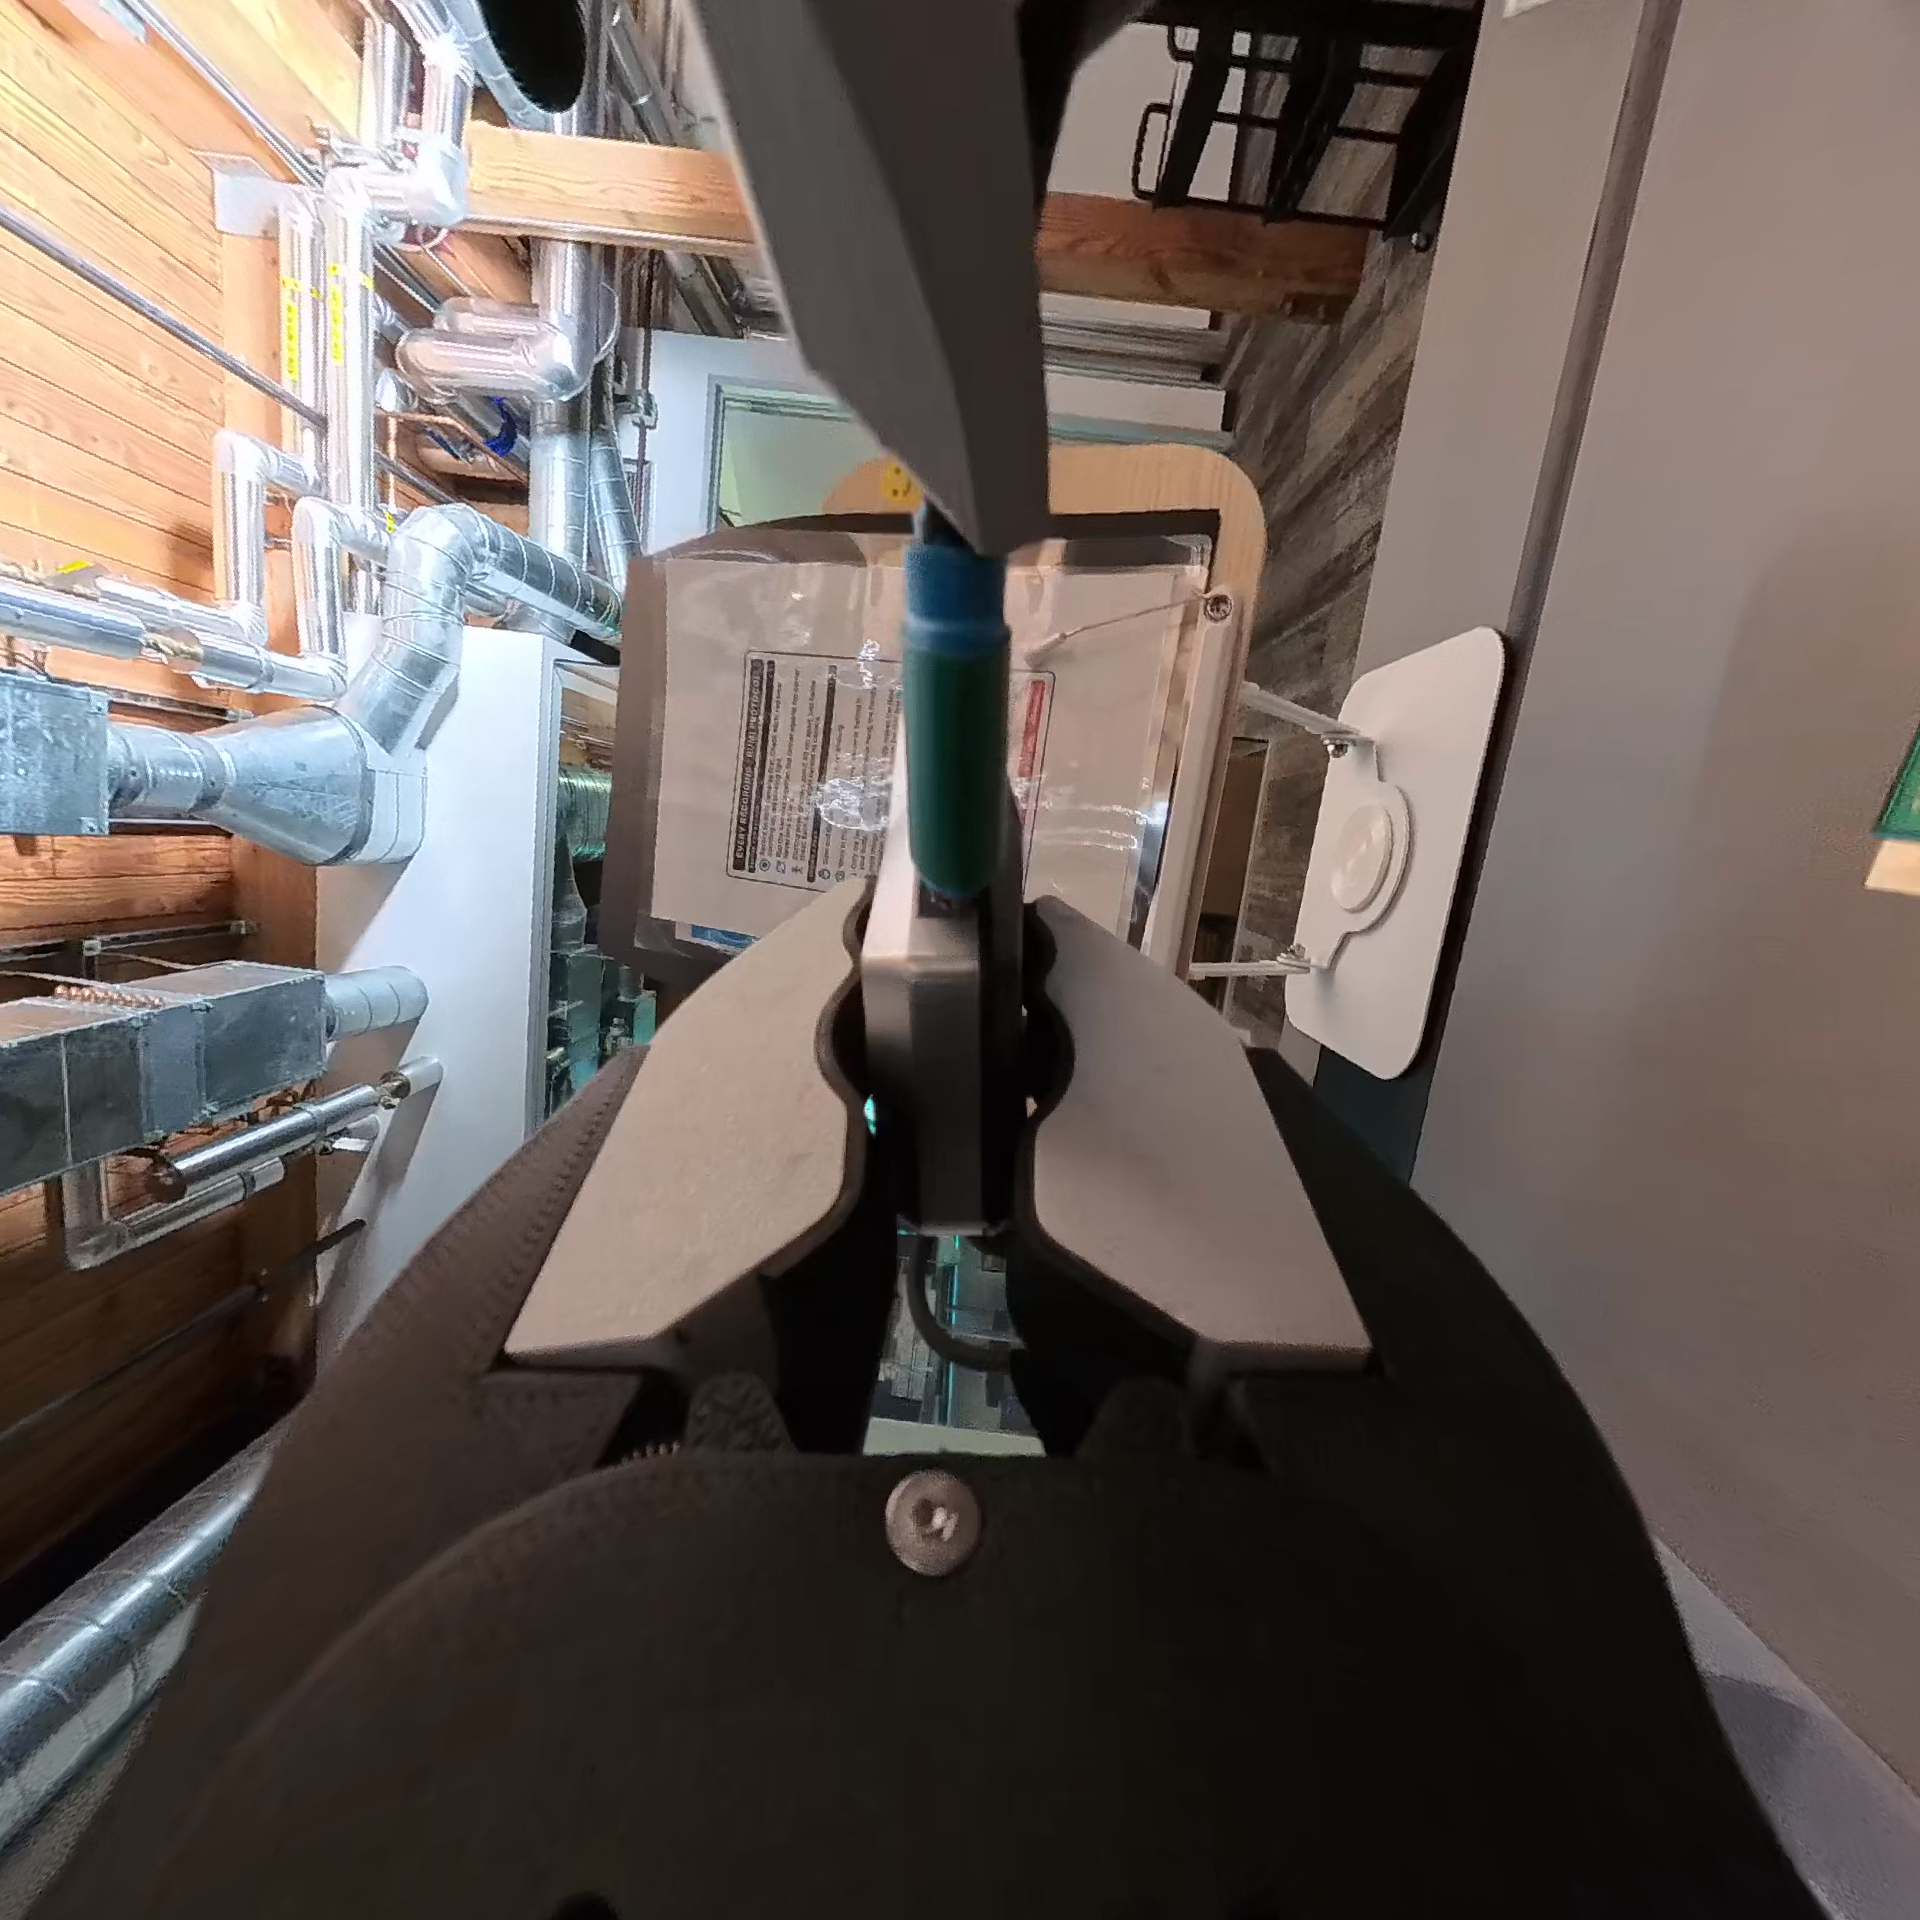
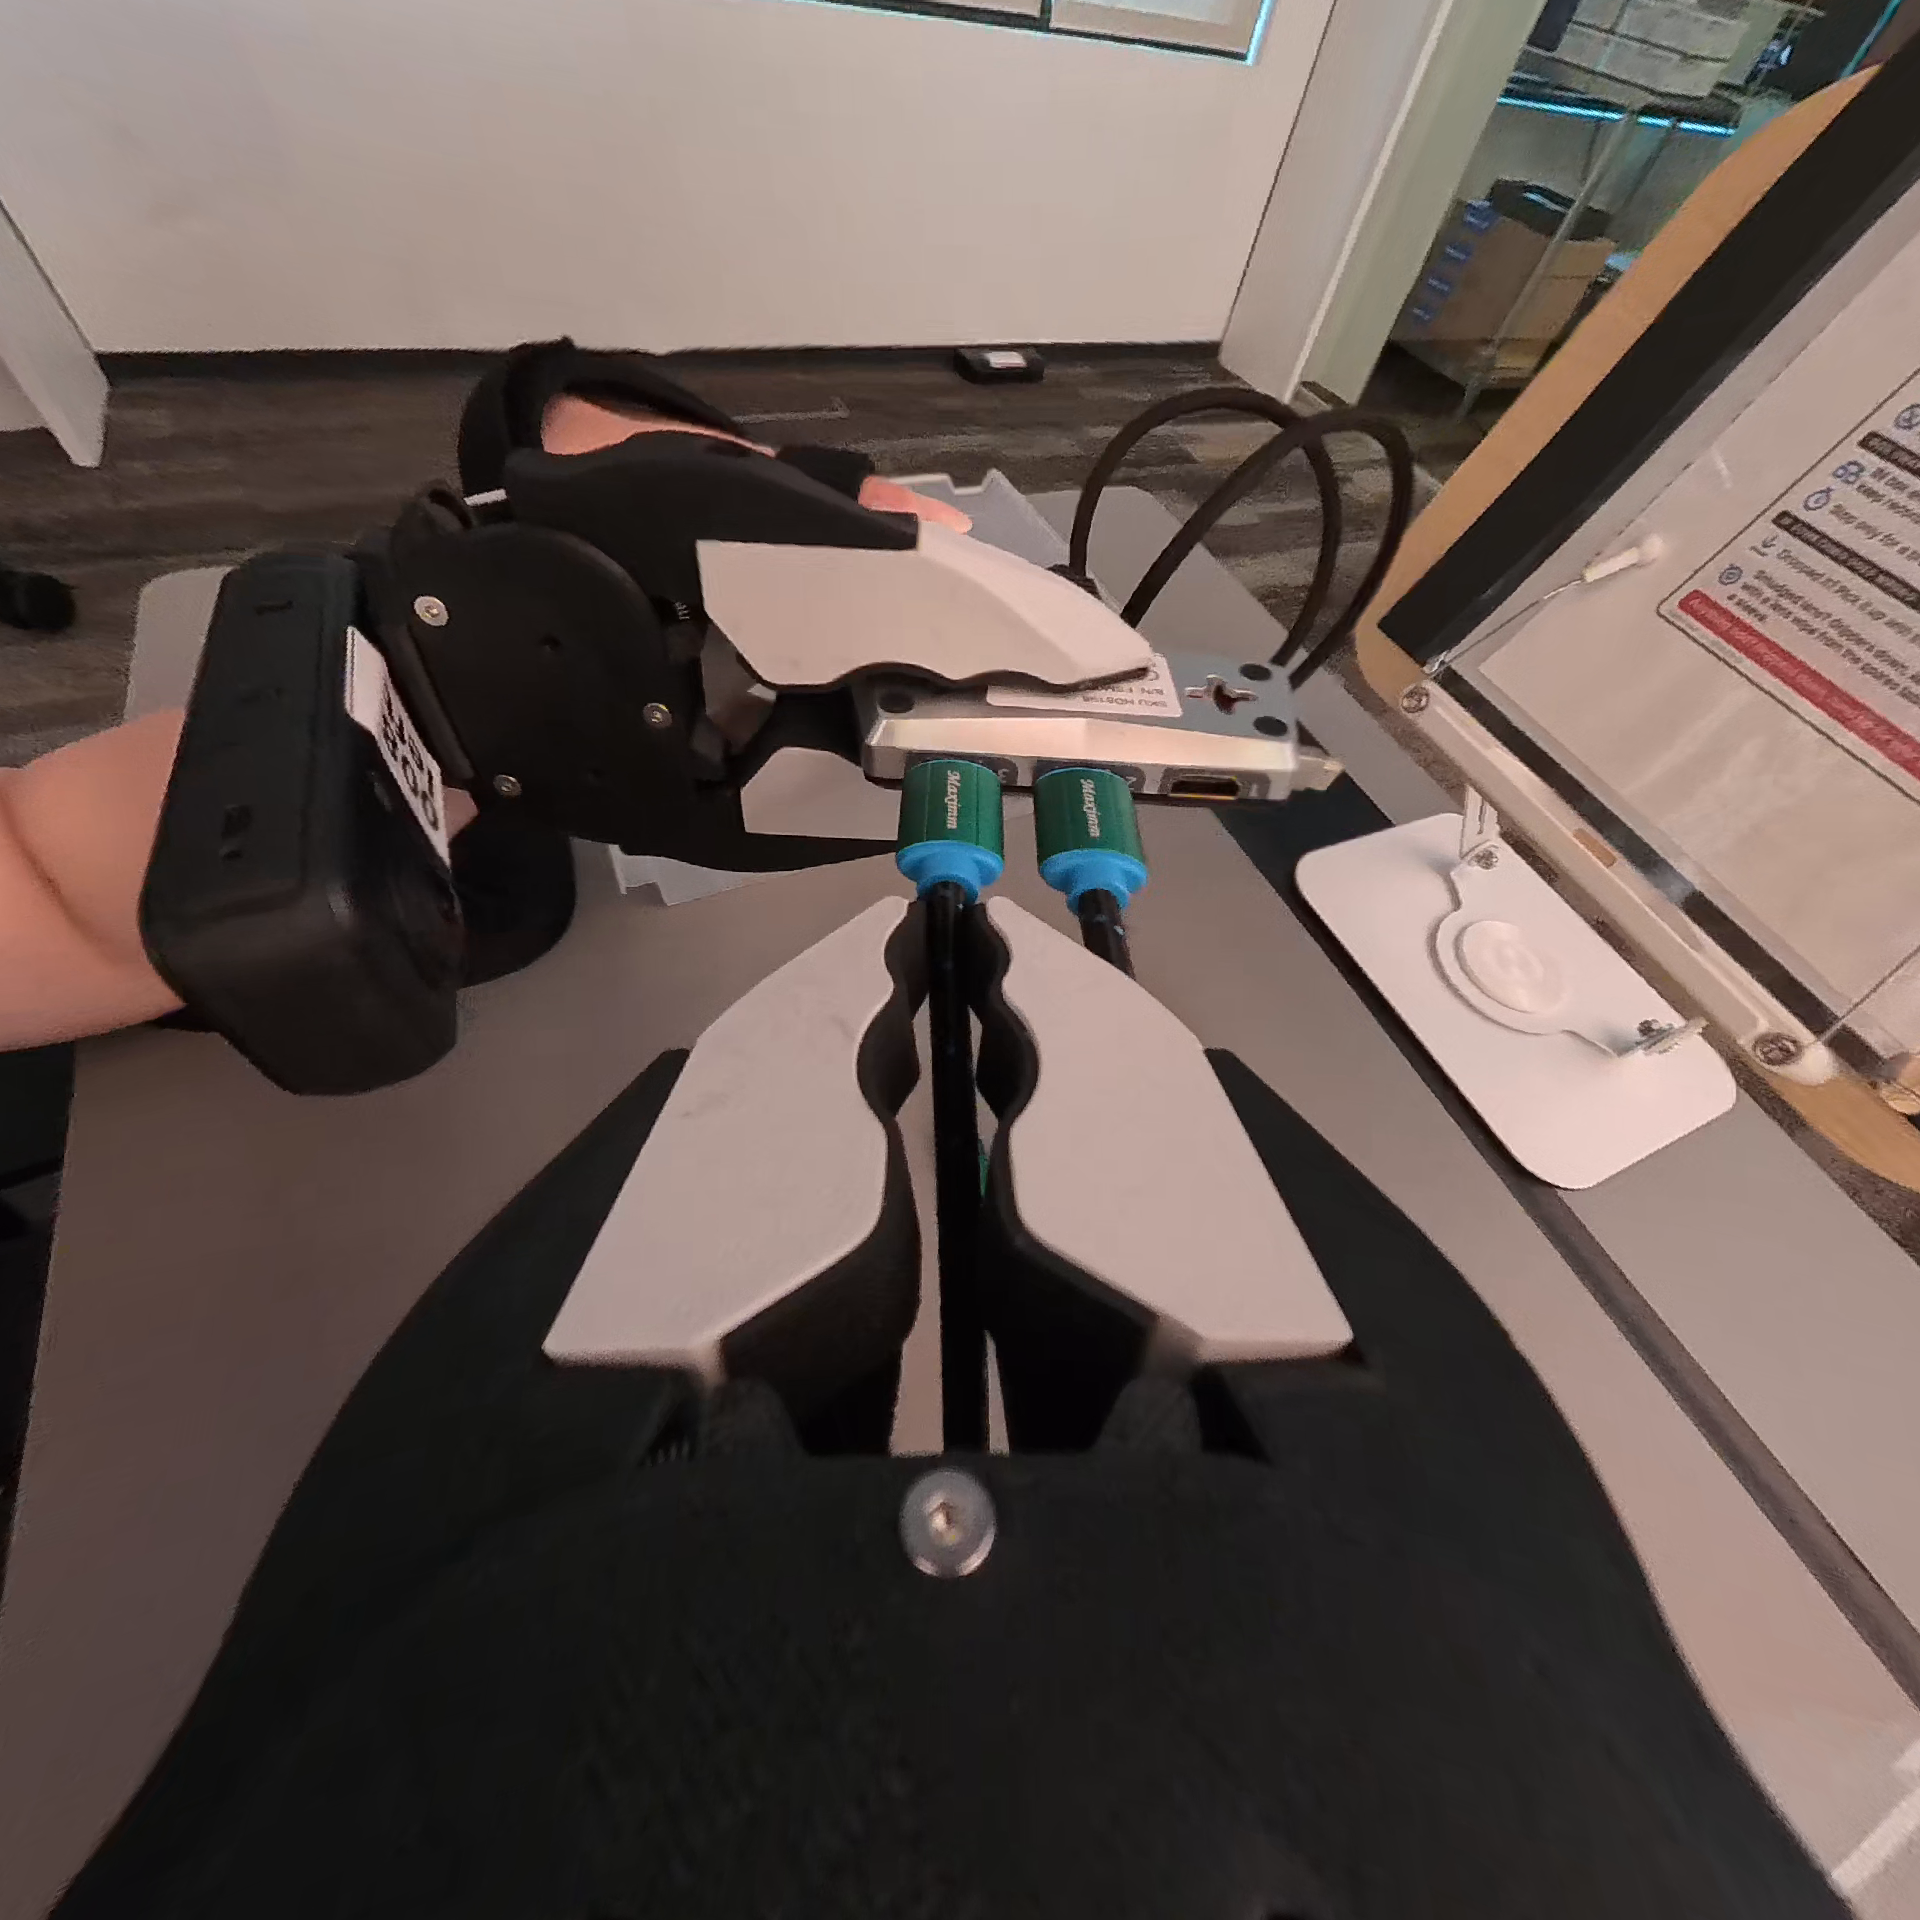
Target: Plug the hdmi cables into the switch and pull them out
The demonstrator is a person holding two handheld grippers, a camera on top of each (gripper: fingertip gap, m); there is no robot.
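Observation:
My left gripper point(image 1: 940, 914) is shut on the silver HDMI switch point(image 1: 930, 1049) and holds it above the table; the right wrist view shows it on the switch point(image 2: 1195, 743) from the left. Two green and blue HDMI plugs point(image 2: 948, 816) point(image 2: 1086, 826) sit in the switch's front ports; a third port point(image 2: 1205, 787) is open. My right gripper point(image 2: 951, 914) is shut on the black cable point(image 2: 951, 1143) just behind the left plug. In the left wrist view one plug point(image 1: 951, 758) points at a grey finger point(image 1: 935, 260) of the right gripper.
Black cables point(image 2: 1247, 488) loop from the switch's back. A clear-fronted sign board point(image 2: 1714, 582) on a white stand point(image 2: 1507, 987) is at the right. The grey table point(image 2: 312, 1195) lies below; a person's arm point(image 2: 73, 883) holds the left gripper.

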